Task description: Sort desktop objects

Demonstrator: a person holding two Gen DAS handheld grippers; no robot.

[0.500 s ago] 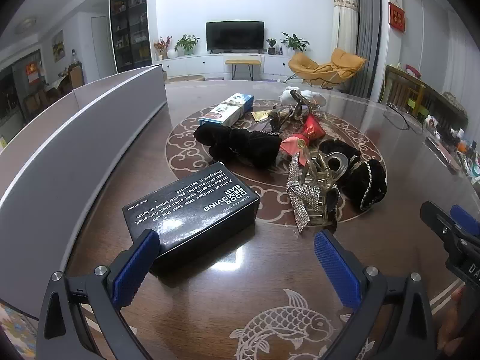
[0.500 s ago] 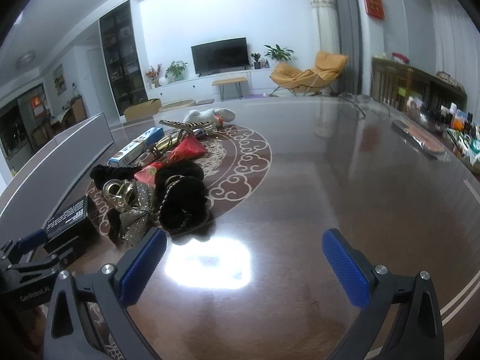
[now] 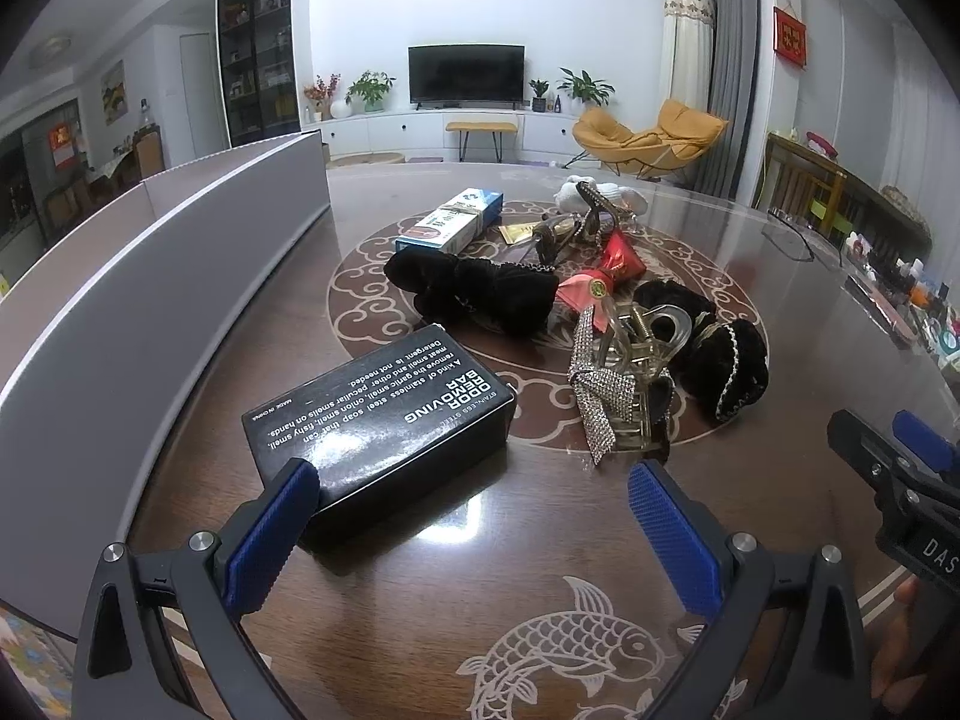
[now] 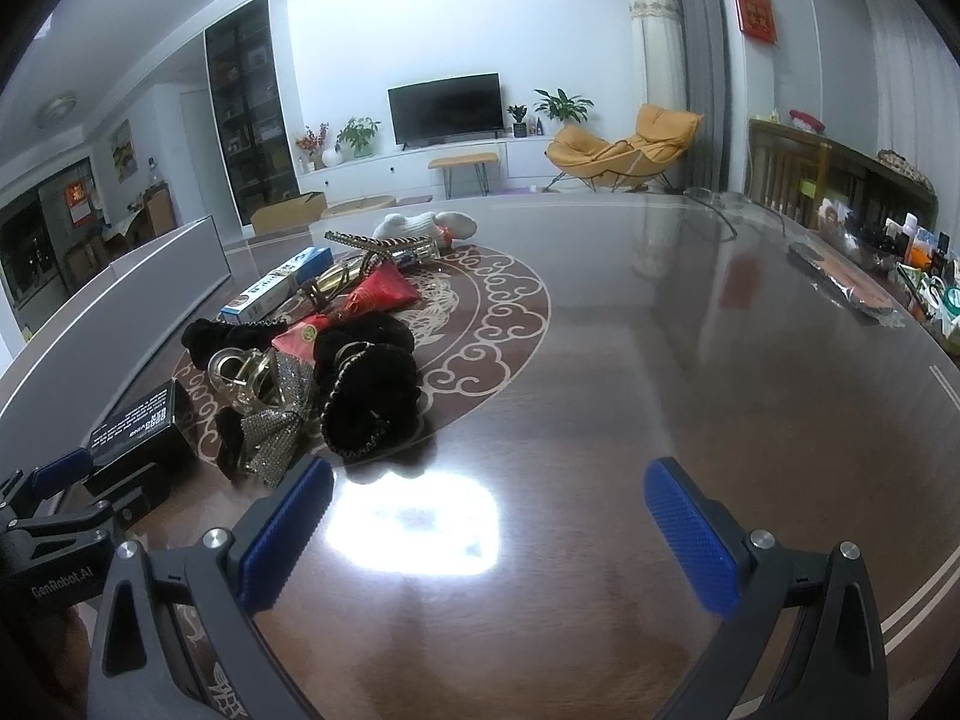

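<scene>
A black box point(image 3: 384, 414) printed "ODOR REMOVING BAR" lies on the dark wood table; it also shows in the right wrist view point(image 4: 141, 429). My left gripper point(image 3: 474, 492) is open, its left finger beside the box's near corner. Behind lie a rhinestone bow point(image 3: 594, 396) on a clear hair claw point(image 3: 645, 342), black scrunchies point(image 3: 729, 360), a black velvet bow point(image 3: 474, 288), a red wrapper point(image 3: 618, 261), a blue-white tube box point(image 3: 453, 219) and a white sock point(image 3: 600, 195). My right gripper point(image 4: 489, 498) is open and empty over bare table, right of the pile point(image 4: 366, 384).
A long grey box wall point(image 3: 150, 276) runs along the table's left side. Small bottles and clutter point(image 4: 900, 258) line the table's far right edge. A fish inlay point(image 3: 576, 654) marks the table near my left gripper. Living room furniture stands beyond.
My left gripper has edged slightly forward towards the black box. The right gripper has barely moved.
</scene>
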